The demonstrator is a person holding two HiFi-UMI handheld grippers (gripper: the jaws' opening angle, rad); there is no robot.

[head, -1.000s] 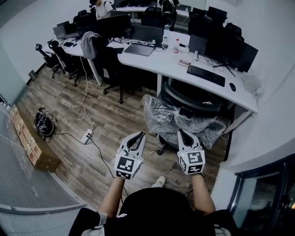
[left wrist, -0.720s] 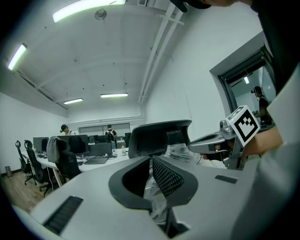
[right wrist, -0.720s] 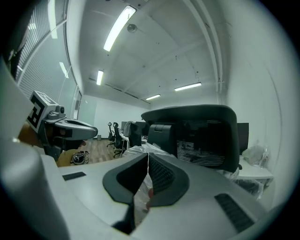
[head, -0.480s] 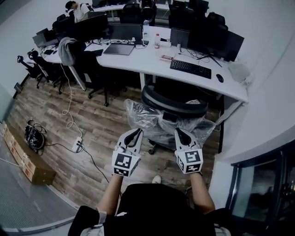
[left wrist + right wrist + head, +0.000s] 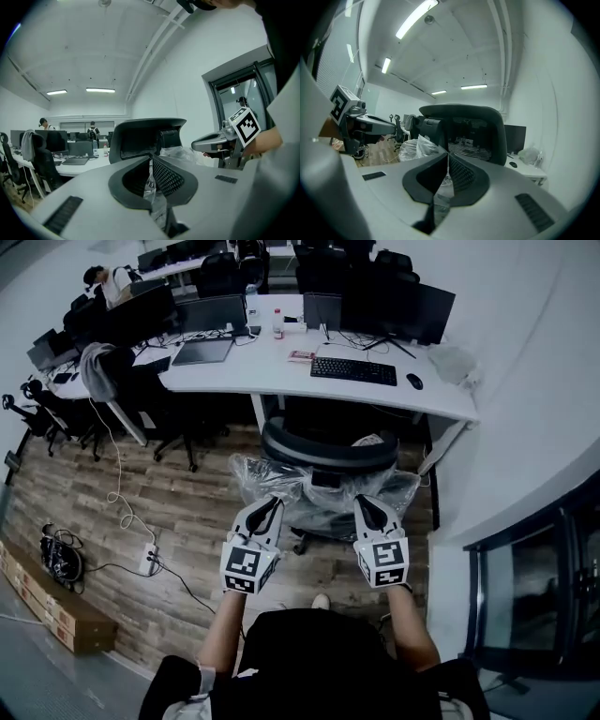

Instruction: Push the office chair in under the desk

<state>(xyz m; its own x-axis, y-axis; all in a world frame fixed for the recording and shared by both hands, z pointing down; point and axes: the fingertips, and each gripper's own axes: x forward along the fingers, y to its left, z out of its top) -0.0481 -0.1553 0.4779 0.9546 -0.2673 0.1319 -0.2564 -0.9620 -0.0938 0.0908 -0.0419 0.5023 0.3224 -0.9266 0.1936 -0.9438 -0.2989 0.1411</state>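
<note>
The black office chair [image 5: 327, 452] wears a clear plastic cover [image 5: 281, 486] over its back and stands at the front edge of the white desk [image 5: 272, 374], its seat side toward the desk. My left gripper [image 5: 270, 504] and right gripper [image 5: 361, 502] reach the chair's back from behind, side by side. In the left gripper view the left gripper [image 5: 151, 161] is shut with a strip of the plastic cover [image 5: 151, 183] pinched in it, the chair's back [image 5: 140, 138] just ahead. The right gripper [image 5: 447, 161] likewise pinches the plastic cover [image 5: 443, 187] behind the chair's back [image 5: 476, 131].
On the desk lie a keyboard [image 5: 352, 370], a mouse [image 5: 413, 382], monitors [image 5: 389, 310] and a laptop [image 5: 202, 351]. Other black chairs [image 5: 173, 413] stand to the left. A power strip [image 5: 147, 561] with cables lies on the wood floor. A white wall [image 5: 525, 427] is close on the right.
Both grippers and the chair have moved toward the desk; the chair's back now stands at the desk's front edge, farther in than before. Both grips are unchanged.
</note>
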